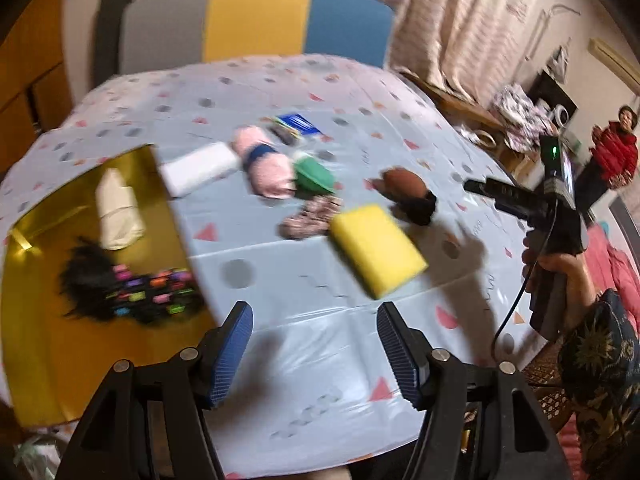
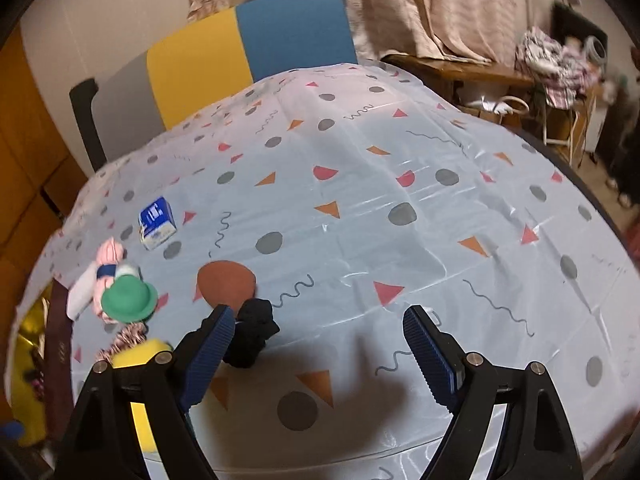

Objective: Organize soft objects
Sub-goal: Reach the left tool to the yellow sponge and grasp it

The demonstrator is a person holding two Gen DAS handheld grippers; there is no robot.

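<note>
I hold two grippers over a table (image 1: pixel 280 280) under a patterned plastic cloth. Everything here is placed from the yellow sponge (image 1: pixel 378 250), which lies near the middle.

Far left of the sponge sits a gold box (image 1: pixel 48 320), already holding a cream cloth roll (image 1: pixel 118 210) and a black furry thing (image 1: pixel 86 280) with bright clips.

Between box and sponge, farther back, lie a white block (image 1: pixel 198 168), a pink roll (image 1: pixel 266 166) with a blue band, and a green hat-shaped toy (image 1: pixel 314 174). A pink-and-black scrunchie (image 1: pixel 310 216) touches the sponge's far left corner.

My left gripper (image 1: pixel 316 354) hovers just in front of the sponge, jaws apart, nothing between them.

Right of the sponge lie a brown pad (image 1: pixel 404 184) and a black scrunchie (image 2: pixel 252 336). My right gripper (image 2: pixel 318 354) hangs beside that scrunchie, jaws wide and empty.

The sponge looks light, springy and easily squashed; I judge a gentle pinch across its short sides best. The scrunchies are limp, so gather a bunched fold.
</note>
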